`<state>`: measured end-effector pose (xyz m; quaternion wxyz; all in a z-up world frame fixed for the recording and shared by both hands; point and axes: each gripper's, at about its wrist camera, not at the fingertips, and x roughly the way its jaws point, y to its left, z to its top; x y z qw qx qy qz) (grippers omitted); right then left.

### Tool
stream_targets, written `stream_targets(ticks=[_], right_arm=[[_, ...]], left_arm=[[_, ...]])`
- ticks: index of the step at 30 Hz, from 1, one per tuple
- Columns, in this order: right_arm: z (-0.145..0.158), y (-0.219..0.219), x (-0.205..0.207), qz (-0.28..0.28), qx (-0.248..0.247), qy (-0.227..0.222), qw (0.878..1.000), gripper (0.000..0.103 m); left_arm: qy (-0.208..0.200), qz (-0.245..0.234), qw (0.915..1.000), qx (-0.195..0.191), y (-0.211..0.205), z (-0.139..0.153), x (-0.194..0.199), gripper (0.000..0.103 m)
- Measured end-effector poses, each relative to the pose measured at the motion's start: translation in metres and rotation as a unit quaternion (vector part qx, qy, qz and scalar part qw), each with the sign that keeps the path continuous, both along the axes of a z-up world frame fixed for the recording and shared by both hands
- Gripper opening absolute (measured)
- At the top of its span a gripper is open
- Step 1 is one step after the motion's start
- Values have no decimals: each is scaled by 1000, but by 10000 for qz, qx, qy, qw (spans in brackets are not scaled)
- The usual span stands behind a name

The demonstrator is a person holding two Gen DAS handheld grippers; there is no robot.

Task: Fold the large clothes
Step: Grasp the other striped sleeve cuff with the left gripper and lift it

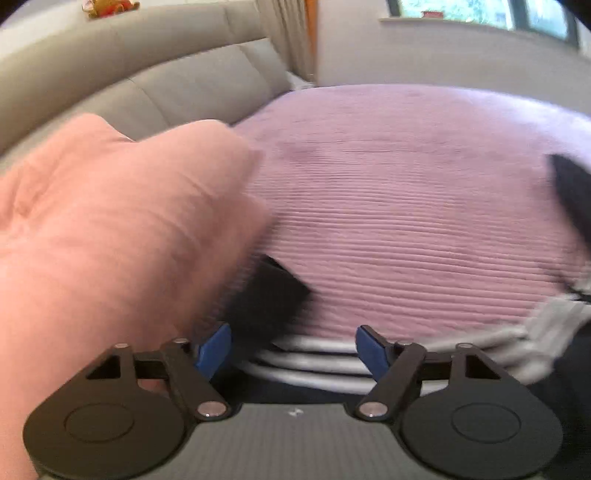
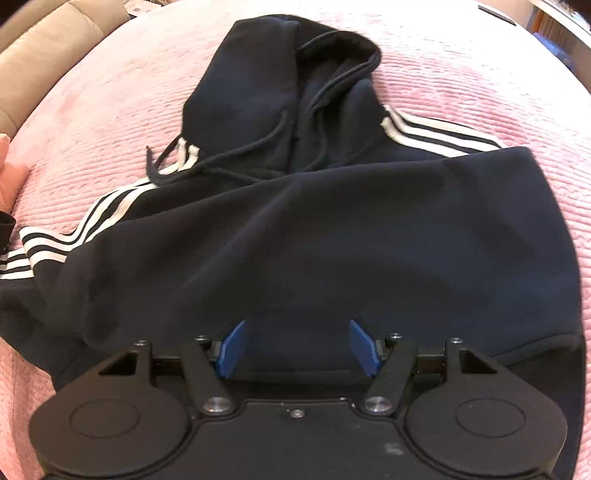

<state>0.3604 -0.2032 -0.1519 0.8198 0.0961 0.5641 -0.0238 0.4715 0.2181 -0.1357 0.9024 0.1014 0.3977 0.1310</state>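
Grey padded headboard (image 1: 192,88), pink ribbed bedspread (image 1: 406,206), daylit window (image 1: 480,11).

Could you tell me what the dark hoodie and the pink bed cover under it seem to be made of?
The hoodie looks like thick, matte knit fleece, probably cotton blend: soft rounded folds, no sheen, corded drawstrings. The bed cover appears to be a ribbed or quilted textile, judging by its fine parallel ridges; the fibre itself cannot be told.

Pink ribbed bedspread (image 2: 461,85) covers the bed surface in both views. Grey upholstered headboard (image 1: 192,88), panelled, stands behind the bed. Salmon-pink pillow (image 1: 110,229) lies on the bedspread just before the headboard; blurred. Small toy or ornament (image 1: 107,6) sits atop the headboard; details unclear. Curtain (image 1: 291,37) hangs in the corner. Window (image 1: 480,11) with sill at upper right.
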Motion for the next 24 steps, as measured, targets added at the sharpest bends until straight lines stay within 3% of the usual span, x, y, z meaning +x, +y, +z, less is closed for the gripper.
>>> stream_targets(ticks=[5,9,11,12,13,15,20,24], right_arm=[[-2,18,1,184,84,36,9998,75],[-4,22,3,221,36,80,9997,75],[-5,20,3,172,52,101,9998,75],[-5,20,2,144,56,106,9998,75],[-6,18,2,120,62,110,9998,75],[-7,17,1,96,67,111,9999,75],[-8,12,-3,64,148,83,9998,75],[-7,3,-8,48,231,52,9997,75]], left_arm=[[389,185,9985,333,36,-34,45,81],[655,158,9977,39,49,-55,58,81],[665,155,9974,-239,54,-56,60,72],[619,159,9974,-348,56,-57,62,59],[574,142,9973,-431,56,-56,61,39],[525,100,9972,-516,55,-54,61,16],[42,-158,9955,-932,44,-27,40,14],[-396,-676,9872,-1386,12,13,15,14]])
